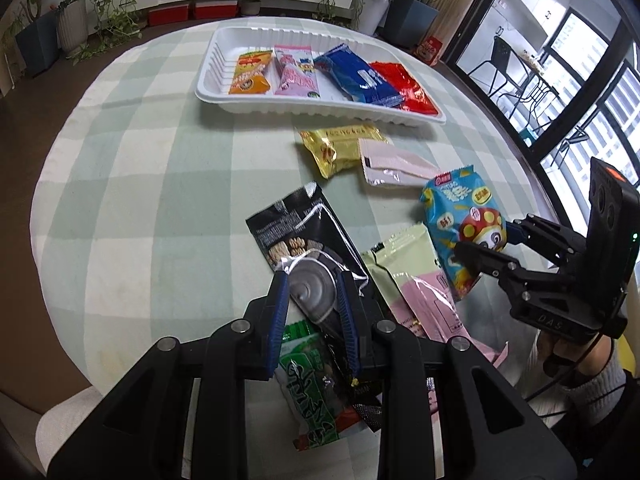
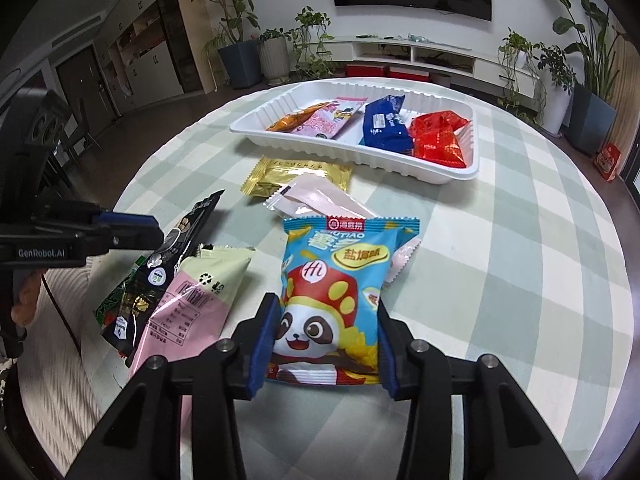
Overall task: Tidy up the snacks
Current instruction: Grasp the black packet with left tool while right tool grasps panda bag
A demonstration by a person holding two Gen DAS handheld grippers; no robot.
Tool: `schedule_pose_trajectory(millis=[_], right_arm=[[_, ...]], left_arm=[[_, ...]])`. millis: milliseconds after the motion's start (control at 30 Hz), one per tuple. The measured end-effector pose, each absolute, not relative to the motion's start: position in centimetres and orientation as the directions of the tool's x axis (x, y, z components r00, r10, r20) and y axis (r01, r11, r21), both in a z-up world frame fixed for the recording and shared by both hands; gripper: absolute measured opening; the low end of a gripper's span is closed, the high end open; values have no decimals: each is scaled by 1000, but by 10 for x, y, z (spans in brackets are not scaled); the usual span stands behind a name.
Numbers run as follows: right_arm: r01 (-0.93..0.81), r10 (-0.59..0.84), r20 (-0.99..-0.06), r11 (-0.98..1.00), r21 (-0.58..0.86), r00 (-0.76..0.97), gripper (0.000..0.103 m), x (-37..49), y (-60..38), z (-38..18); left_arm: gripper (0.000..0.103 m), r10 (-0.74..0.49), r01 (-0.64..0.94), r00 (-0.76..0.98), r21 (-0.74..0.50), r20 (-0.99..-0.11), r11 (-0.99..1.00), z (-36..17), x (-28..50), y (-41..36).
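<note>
My left gripper (image 1: 312, 308) is shut on a black snack packet (image 1: 296, 236), whose silvery bottom sits between the blue pads. From the right wrist view, the left gripper (image 2: 154, 230) pinches that black packet (image 2: 176, 240) at its side. My right gripper (image 2: 324, 340) is shut on a blue panda snack packet (image 2: 336, 280), both pads against its lower edges. In the left wrist view the right gripper (image 1: 486, 240) holds the blue packet (image 1: 460, 208) tilted above the cloth. A white tray (image 1: 208, 80) at the far side holds orange, pink, blue and red packets.
On the green-checked tablecloth lie a gold packet (image 1: 340, 148), a pale pink pouch (image 1: 396, 164), a green-and-pink packet (image 1: 412, 280) and a green packet (image 1: 312, 384) under my left fingers. A person's hand (image 1: 560, 356) grips the right gripper's handle. Plants and a low cabinet stand beyond the table.
</note>
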State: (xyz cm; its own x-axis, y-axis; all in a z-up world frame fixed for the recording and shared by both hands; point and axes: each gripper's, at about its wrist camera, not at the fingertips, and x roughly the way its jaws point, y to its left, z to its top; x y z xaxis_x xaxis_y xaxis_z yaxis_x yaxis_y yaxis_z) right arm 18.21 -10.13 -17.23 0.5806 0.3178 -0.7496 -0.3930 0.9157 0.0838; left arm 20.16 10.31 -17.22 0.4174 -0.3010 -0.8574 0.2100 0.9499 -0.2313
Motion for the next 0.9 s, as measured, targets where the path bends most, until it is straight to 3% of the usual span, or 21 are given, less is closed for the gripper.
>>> schedule_pose_trajectory(millis=[400,467,533,900], right_arm=[[-385,317,-744,919,87,588,47,176,-107,-173],[-386,316,-744,919,84,589,47,176,-107,-173],[-387,315,-743,918,83,590,47,175,-108,-173],[-382,304,-747,921,73,591,52,174,-107,-174]], left_arm=[[26,-261,191,416,-197,-871,962,-175,197,90],[32,-272,181,403,-215,-874,960,-177,196,90],[51,-286,162,379,-241,-880,957,-180,196,90],[52,-267,194,405,-204,-874,960,-188,192,79]])
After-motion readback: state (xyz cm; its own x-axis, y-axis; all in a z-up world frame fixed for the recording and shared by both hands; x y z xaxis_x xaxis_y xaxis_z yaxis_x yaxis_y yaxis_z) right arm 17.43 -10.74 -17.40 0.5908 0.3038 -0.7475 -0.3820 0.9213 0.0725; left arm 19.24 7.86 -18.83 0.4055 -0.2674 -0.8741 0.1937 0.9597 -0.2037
